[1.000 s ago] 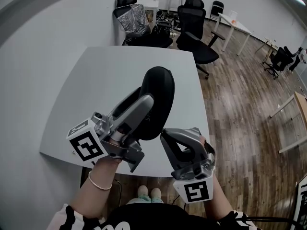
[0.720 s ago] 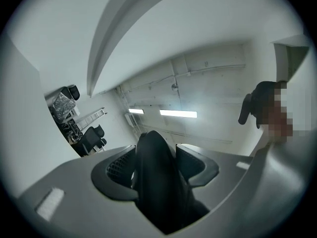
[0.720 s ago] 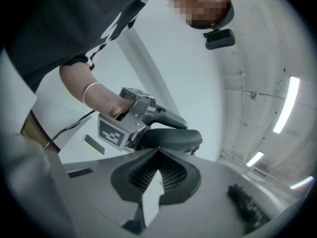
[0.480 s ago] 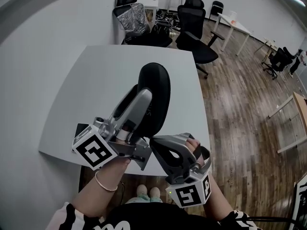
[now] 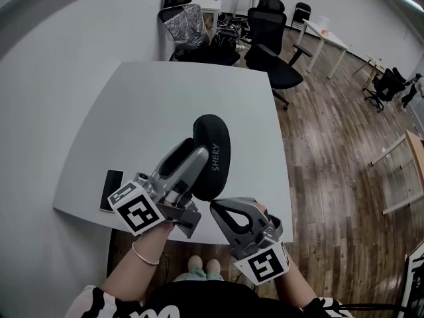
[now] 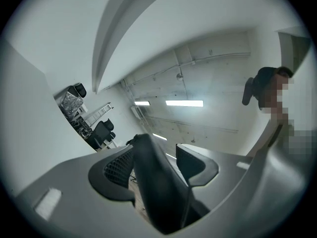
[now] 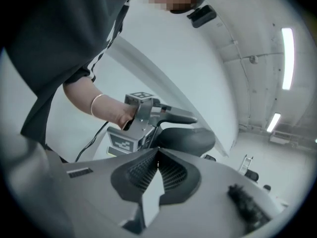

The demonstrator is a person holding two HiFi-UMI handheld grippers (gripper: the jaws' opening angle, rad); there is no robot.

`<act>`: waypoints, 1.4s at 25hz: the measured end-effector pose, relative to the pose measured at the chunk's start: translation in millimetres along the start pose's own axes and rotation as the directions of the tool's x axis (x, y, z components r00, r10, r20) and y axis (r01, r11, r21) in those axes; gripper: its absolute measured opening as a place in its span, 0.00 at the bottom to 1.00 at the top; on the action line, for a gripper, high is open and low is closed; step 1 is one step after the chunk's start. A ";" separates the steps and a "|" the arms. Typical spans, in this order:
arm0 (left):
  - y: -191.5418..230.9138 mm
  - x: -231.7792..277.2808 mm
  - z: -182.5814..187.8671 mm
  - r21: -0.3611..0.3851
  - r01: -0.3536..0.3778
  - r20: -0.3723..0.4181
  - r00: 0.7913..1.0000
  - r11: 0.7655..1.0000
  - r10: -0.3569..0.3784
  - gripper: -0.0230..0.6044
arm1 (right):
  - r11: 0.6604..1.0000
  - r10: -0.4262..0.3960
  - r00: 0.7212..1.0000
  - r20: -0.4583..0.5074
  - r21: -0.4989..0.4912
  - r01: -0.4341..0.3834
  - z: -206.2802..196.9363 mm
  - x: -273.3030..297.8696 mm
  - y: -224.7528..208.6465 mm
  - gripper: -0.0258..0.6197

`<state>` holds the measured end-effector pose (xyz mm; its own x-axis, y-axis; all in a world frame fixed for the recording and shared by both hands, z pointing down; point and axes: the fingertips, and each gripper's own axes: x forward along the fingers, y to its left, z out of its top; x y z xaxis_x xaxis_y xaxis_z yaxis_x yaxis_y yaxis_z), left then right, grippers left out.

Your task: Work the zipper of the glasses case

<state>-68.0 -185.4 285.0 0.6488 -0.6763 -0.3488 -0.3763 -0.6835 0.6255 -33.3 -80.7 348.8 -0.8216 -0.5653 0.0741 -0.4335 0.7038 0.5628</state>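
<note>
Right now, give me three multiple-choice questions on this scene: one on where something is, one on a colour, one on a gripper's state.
1. Where does the phone lie? A) on the table near its edge B) on a chair C) on the floor
2. What colour is the glasses case? A) white B) black C) red
3. What is the state of the right gripper? A) shut, empty B) wide open C) clamped on the case
Answers: 1 A, it lies flat on the white table; 2 B, its shell is black; 3 A, the pads meet with nothing between.
</note>
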 end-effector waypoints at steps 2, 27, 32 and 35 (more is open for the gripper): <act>7.6 -4.1 -12.3 0.003 -0.012 -0.023 1.000 1.000 0.012 0.45 | 0.996 0.002 1.000 0.025 0.084 -0.004 -2.6 -1.9 -2.7 0.05; 136.0 -50.1 -199.2 0.200 -0.239 -0.395 0.868 0.950 0.301 0.06 | 0.939 0.160 0.874 -0.459 0.345 0.009 -197.3 -1.0 108.7 0.13; 137.6 -55.5 -202.0 0.235 -0.239 -0.398 0.861 0.942 0.317 0.06 | 0.946 0.055 0.920 -0.389 0.314 0.076 -181.5 -17.2 84.2 0.15; 120.0 -56.4 -175.8 0.326 -0.231 -0.298 0.895 0.917 0.332 0.04 | 0.923 -0.151 0.954 -0.260 0.310 0.230 -141.7 -18.0 32.9 0.12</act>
<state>-33.5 -181.1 502.4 0.6530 -0.7503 0.1030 -0.7104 -0.5596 0.4269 19.6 -108.3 482.6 -0.6219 -0.7570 0.2002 -0.7037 0.6525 0.2813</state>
